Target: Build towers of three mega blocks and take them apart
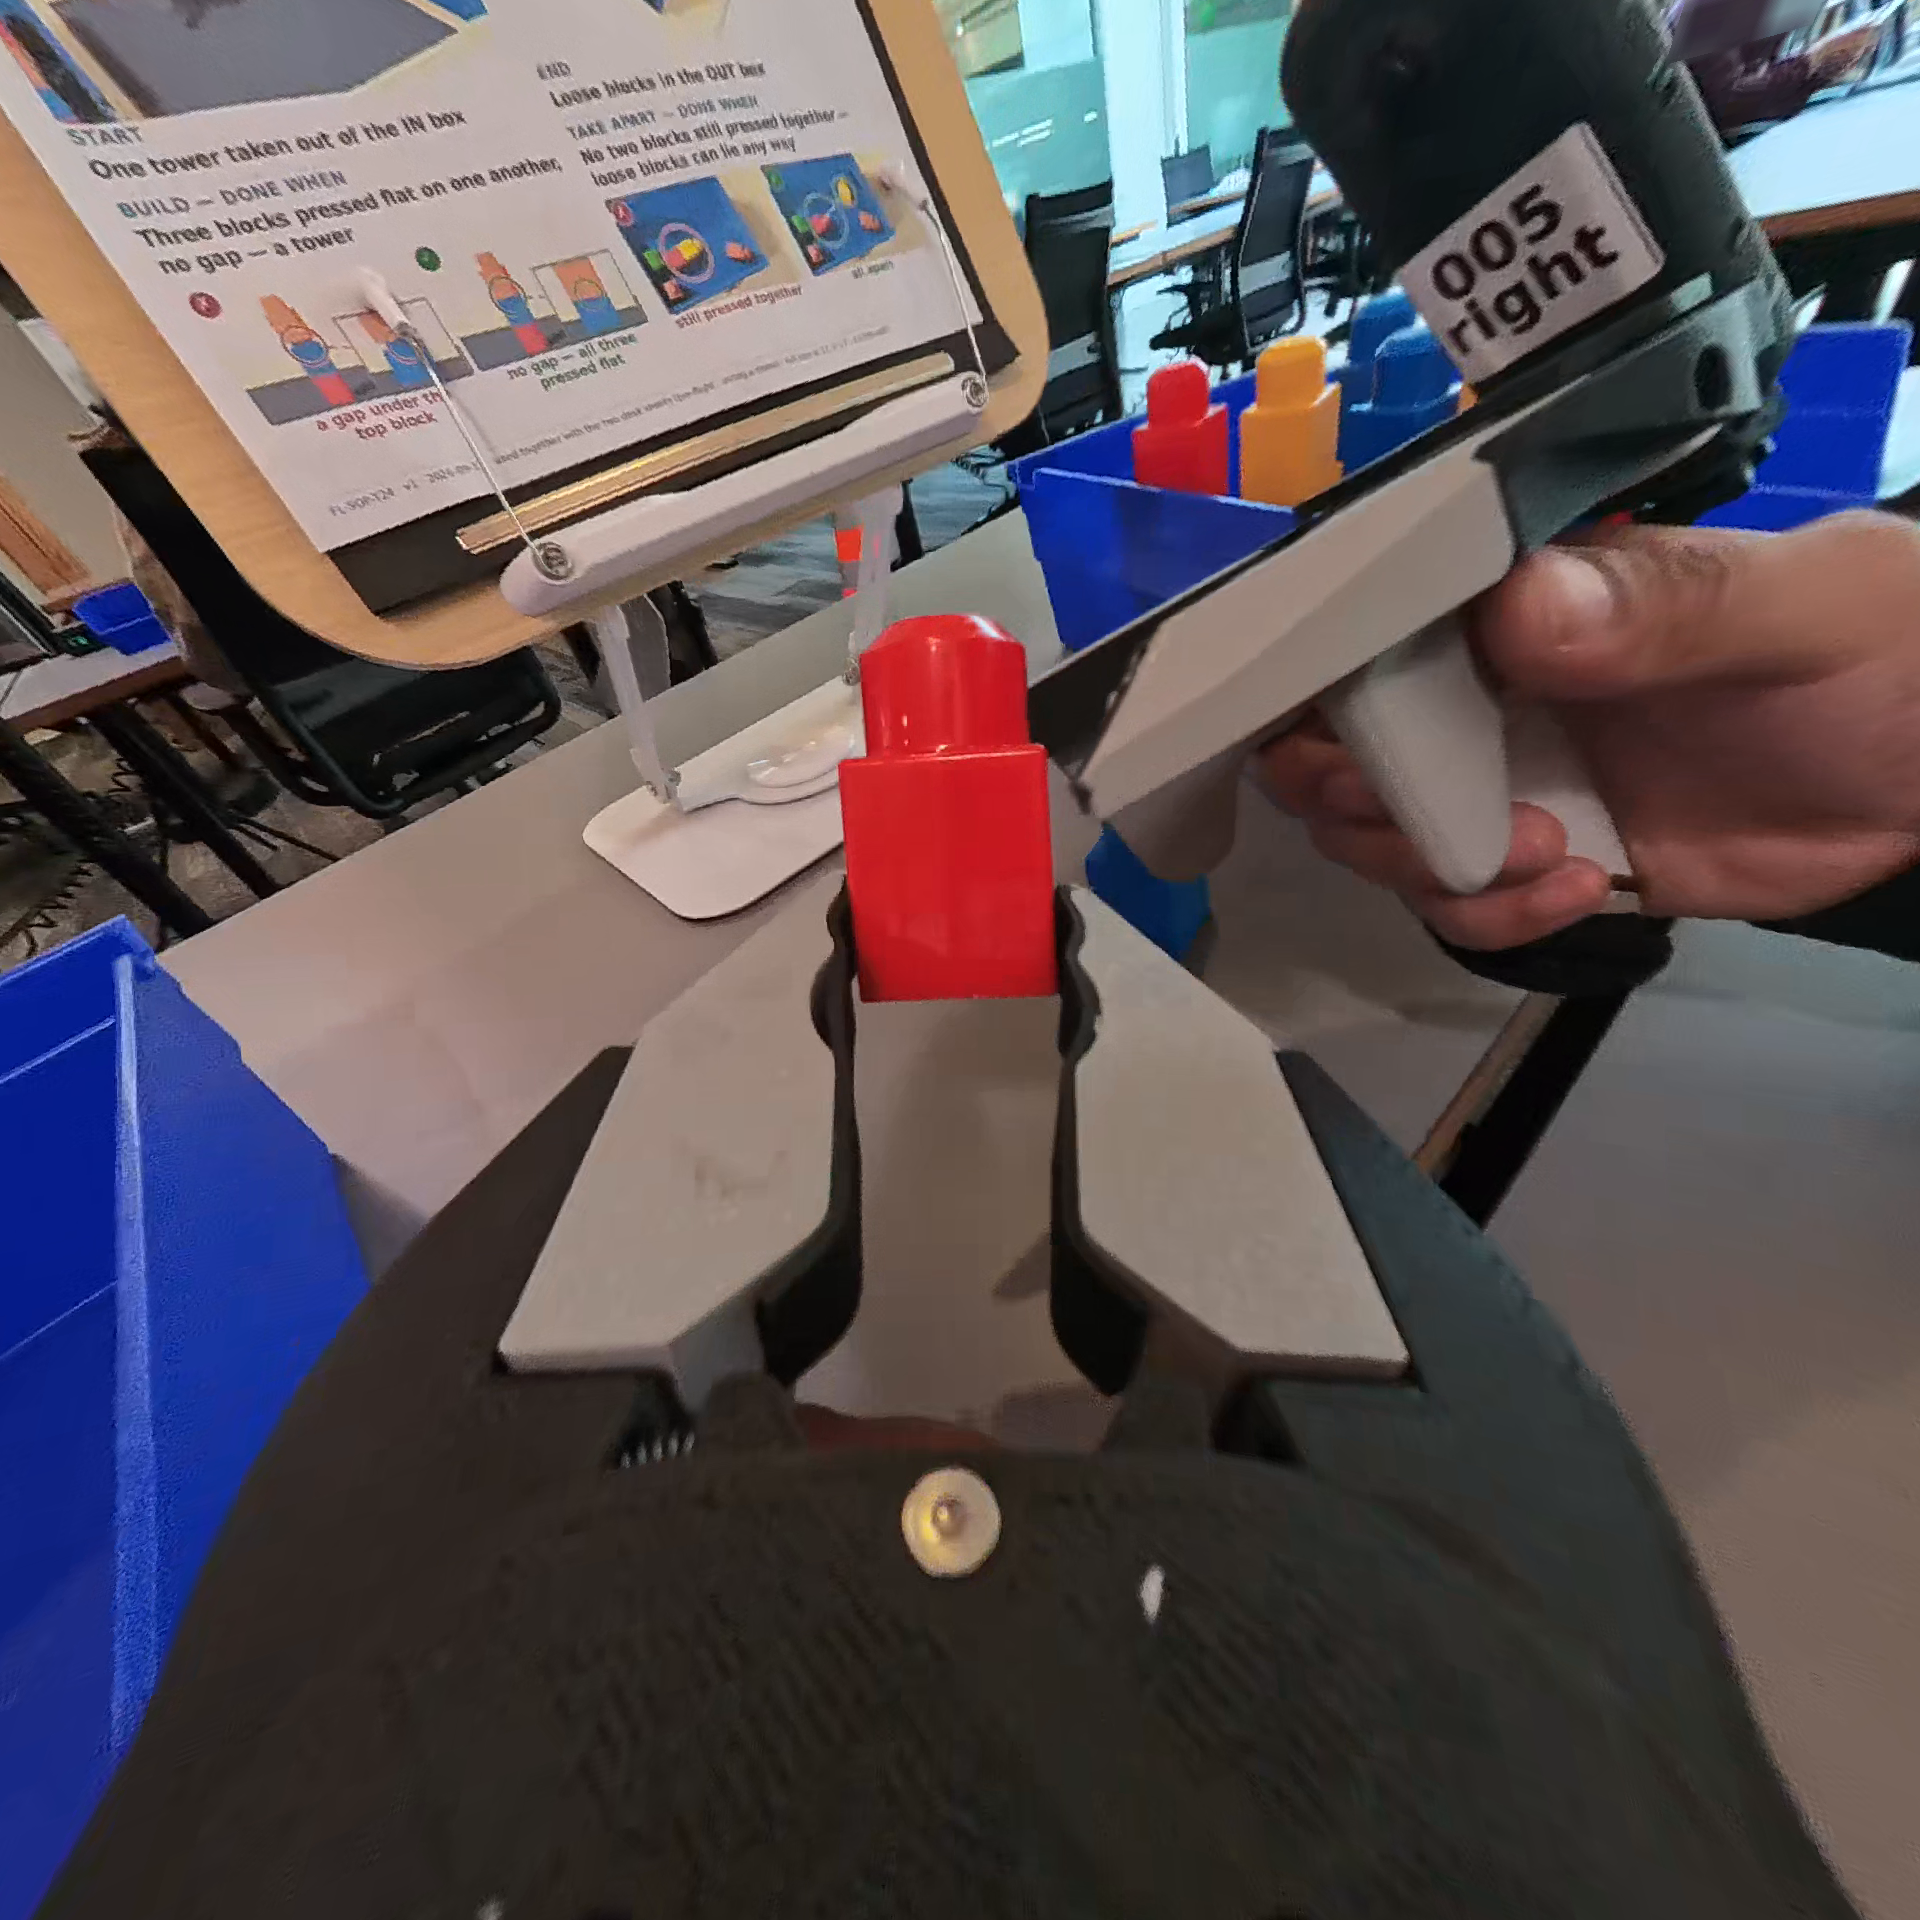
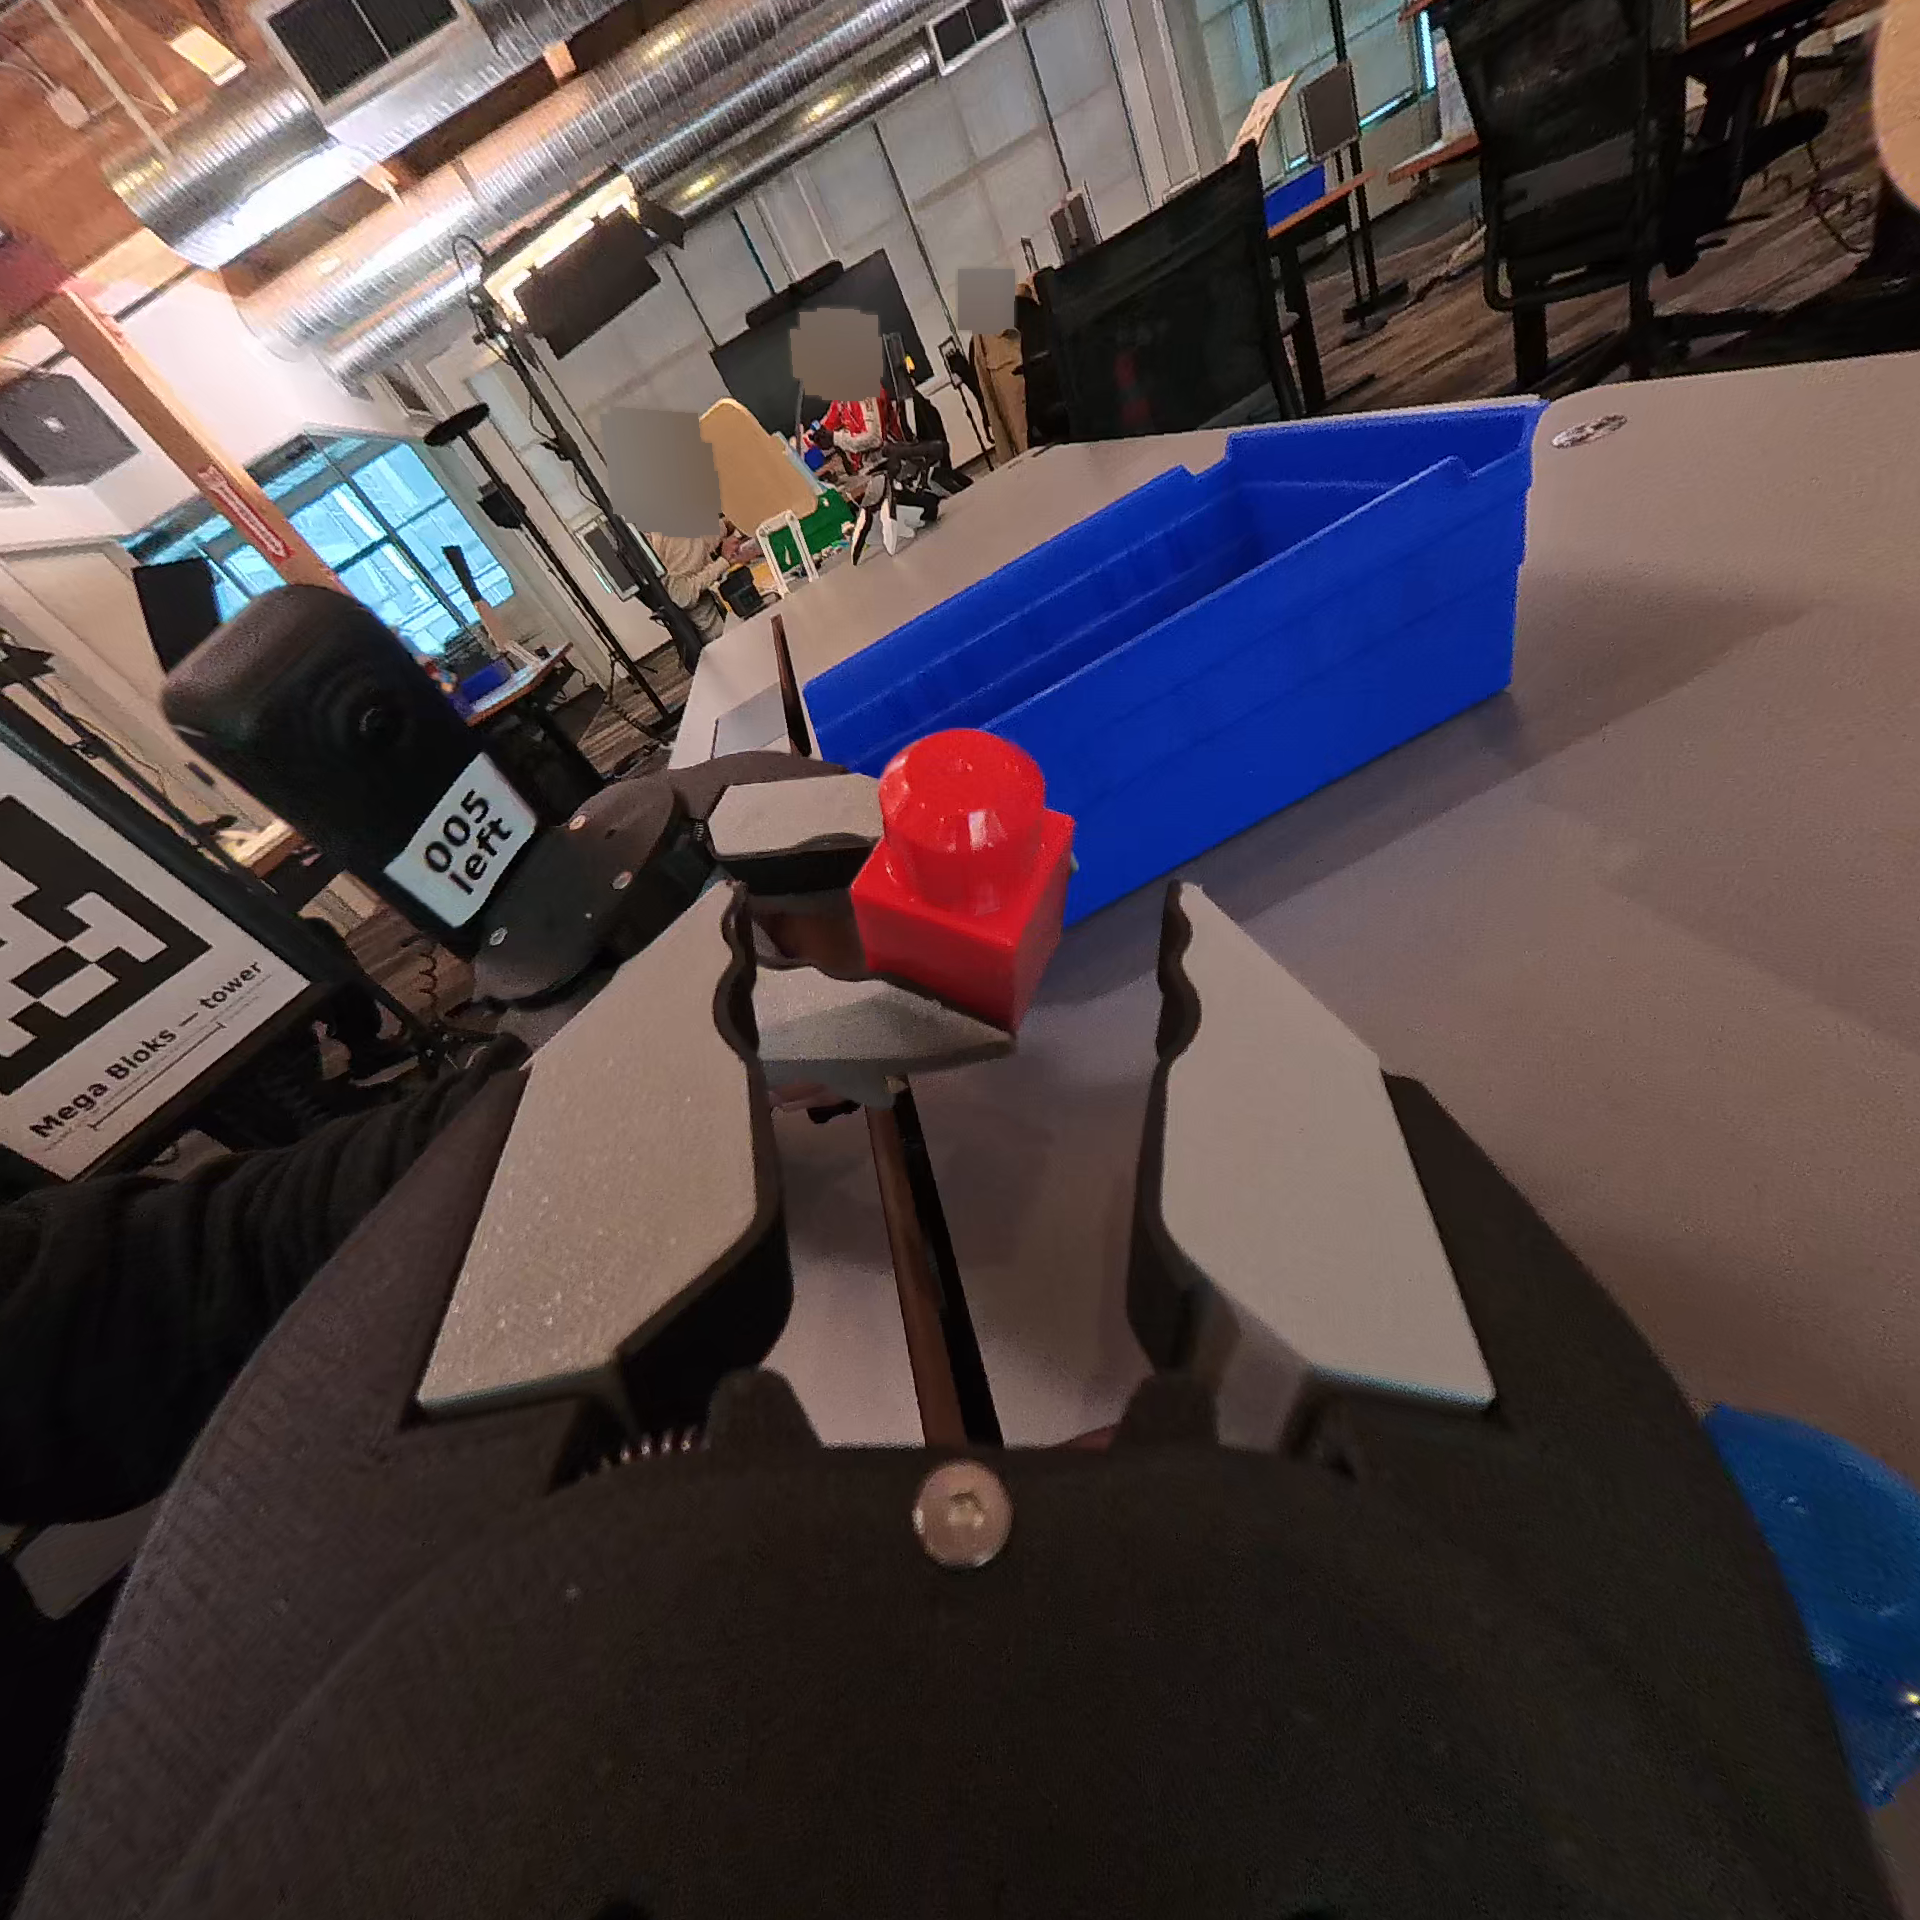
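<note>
My left gripper (image 1: 954,935) is shut on the lower body of a red block (image 1: 948,831) and holds it upright above the grey table (image 1: 468,987). My right gripper (image 2: 956,940) is open, its fingers on either side of the same red block (image 2: 966,883) without touching it. In the right wrist view the left gripper (image 2: 862,935) comes in from the left, clamping the block. In the left wrist view the right gripper (image 1: 1086,774), held by a hand, reaches in from the right. A blue block (image 1: 1148,899) stands on the table below it.
A blue bin (image 1: 1132,540) at the back right holds red, orange and blue blocks. An empty blue bin (image 2: 1247,644) lies beyond the red block and shows at the left (image 1: 104,1299). An instruction board on a white stand (image 1: 717,831) stands behind. A blue block (image 2: 1829,1590) shows at the lower right. Only a small space, under 4 cm, lies between the two pairs of fingers.
</note>
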Demonstrator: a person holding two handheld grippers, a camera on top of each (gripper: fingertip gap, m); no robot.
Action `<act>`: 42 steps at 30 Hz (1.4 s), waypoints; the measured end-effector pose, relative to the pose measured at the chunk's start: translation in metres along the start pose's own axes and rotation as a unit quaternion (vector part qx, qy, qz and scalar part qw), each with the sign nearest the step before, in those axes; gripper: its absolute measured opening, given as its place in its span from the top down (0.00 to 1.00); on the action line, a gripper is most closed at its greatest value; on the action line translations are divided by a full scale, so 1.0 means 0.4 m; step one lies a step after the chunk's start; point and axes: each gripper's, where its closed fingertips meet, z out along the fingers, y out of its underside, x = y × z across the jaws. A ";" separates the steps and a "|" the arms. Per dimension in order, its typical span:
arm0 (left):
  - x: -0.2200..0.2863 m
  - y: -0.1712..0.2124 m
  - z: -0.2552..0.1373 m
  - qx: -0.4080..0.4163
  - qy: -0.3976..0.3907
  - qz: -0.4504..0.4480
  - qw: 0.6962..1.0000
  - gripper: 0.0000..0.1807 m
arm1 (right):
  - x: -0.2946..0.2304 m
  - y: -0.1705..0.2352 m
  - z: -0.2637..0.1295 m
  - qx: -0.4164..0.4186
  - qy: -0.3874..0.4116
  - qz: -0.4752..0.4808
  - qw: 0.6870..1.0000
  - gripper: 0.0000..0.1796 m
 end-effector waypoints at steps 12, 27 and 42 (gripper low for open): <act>0.039 0.013 0.004 -0.005 0.030 0.008 0.999 0.79 | 0.015 0.024 -0.003 -0.038 0.035 -0.039 0.998 0.80; -0.007 0.049 0.002 -0.037 0.010 -0.032 0.999 0.79 | 0.099 -0.002 -0.073 -0.053 0.148 -0.099 0.983 0.80; -0.056 0.075 -0.001 -0.059 -0.021 -0.083 0.995 0.80 | 0.220 0.199 -0.046 -0.265 0.249 -0.150 0.919 0.80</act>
